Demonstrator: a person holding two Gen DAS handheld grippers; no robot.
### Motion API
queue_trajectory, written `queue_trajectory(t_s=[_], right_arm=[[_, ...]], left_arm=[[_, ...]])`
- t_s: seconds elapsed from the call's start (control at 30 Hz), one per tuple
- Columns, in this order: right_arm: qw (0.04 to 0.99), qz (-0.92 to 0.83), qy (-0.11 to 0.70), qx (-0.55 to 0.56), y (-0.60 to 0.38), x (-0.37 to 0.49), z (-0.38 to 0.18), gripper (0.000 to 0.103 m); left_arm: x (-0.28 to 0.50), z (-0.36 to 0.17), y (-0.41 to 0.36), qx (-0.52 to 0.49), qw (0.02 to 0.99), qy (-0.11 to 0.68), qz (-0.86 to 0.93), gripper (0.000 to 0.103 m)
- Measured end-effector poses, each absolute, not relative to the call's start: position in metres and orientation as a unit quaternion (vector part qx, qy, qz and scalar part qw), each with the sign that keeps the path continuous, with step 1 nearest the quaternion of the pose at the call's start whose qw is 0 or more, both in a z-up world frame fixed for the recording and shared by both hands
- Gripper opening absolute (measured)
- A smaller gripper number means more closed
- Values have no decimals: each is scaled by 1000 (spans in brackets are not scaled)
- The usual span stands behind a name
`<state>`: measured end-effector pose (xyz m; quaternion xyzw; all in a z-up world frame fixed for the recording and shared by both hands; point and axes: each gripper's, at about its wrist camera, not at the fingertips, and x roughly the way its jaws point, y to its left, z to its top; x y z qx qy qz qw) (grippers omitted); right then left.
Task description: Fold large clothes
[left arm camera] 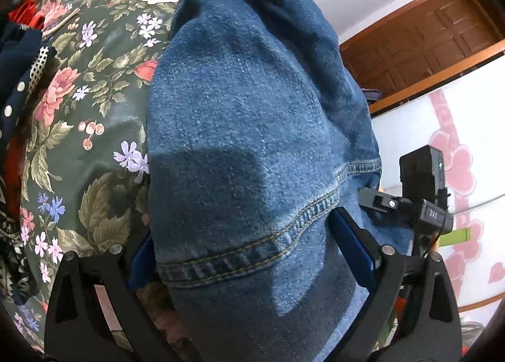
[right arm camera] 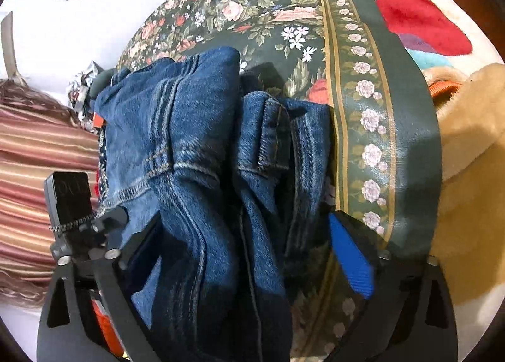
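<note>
A pair of blue denim jeans (left arm camera: 246,128) lies bunched on a dark green floral cloth (left arm camera: 94,84). In the left wrist view the denim fills the middle and passes between my left gripper's (left arm camera: 249,251) blue pads (left arm camera: 350,242), which stand wide apart. In the right wrist view the jeans (right arm camera: 195,147) lie in thick folds, with a waistband and belt loop showing. My right gripper (right arm camera: 249,254) is open, with the denim folds lying between its fingers (right arm camera: 350,261). Neither pair of pads presses the cloth.
Dark dotted and red clothes (left arm camera: 22,56) lie at the left edge of the floral cloth. A striped fabric (right arm camera: 38,179) hangs at left, a tan plush (right arm camera: 467,172) and red towel (right arm camera: 419,21) at right. A wooden door (left arm camera: 423,40) stands behind.
</note>
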<state>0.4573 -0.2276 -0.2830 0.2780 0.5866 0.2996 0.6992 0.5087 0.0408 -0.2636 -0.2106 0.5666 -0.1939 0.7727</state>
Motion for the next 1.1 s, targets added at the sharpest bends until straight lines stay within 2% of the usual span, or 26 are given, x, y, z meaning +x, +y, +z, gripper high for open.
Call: queue_trajectory(t_s=[0.1, 0.17, 0.27, 0.37, 0.57, 0.83, 1.1], right_arm=[[698, 297, 588, 281, -224, 455, -280, 65], [702, 293, 587, 277, -222, 451, -272, 54], [716, 282, 584, 259, -215, 452, -258, 41], [726, 278, 577, 251, -208, 449, -235, 34], [762, 282, 548, 197, -173, 430, -176, 33], [782, 319, 495, 203, -123, 434, -110, 32], [787, 377, 454, 180, -29, 449, -72, 32]], left_arm=[[504, -264, 38, -207, 774, 567, -193, 90], [500, -260, 38, -205, 775, 565, -196, 79], [494, -248, 36, -201, 778, 560, -201, 64], [484, -234, 31, -183, 791, 548, -201, 57], [464, -192, 38, -163, 818, 511, -208, 49], [431, -101, 112, -167, 866, 423, -207, 48], [424, -51, 207, -166, 900, 372, -157, 48]])
